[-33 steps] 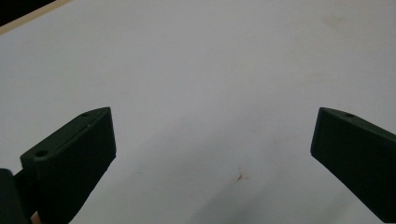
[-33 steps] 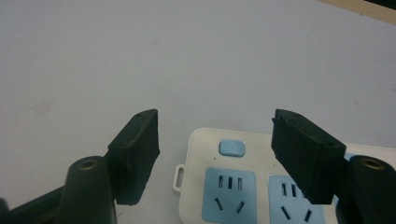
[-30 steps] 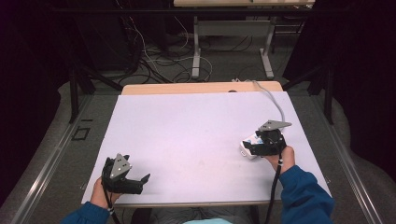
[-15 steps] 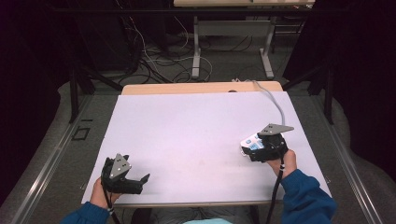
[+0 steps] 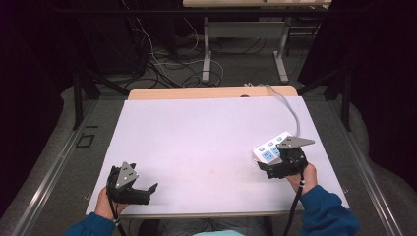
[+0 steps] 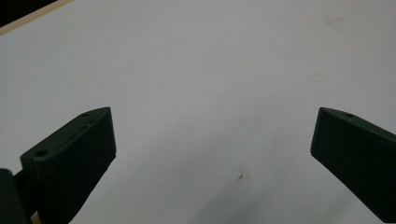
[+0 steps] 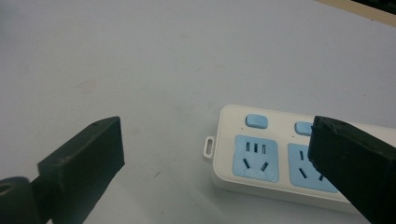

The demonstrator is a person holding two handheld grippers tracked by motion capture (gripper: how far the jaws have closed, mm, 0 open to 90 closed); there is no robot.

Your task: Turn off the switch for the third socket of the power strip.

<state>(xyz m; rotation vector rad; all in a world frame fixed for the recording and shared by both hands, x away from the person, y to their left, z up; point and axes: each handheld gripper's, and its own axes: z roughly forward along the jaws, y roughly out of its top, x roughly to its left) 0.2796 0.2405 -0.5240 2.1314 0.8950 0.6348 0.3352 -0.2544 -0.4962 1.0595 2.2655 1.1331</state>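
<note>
Lying flat on the table (image 5: 196, 132) at 4 o'clock: strip (image 5: 270, 149). Right gripper (image 7: 217, 158) just beside it, jaws just opened wide, pinching nothing. Left gripper (image 5: 129, 184) at 7 o'clock, jaws spread, empty.

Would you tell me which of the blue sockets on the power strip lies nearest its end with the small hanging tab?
On the power strip, the fully visible socket beside the tab; the next one is partly hidden behind a black jaw.
</note>
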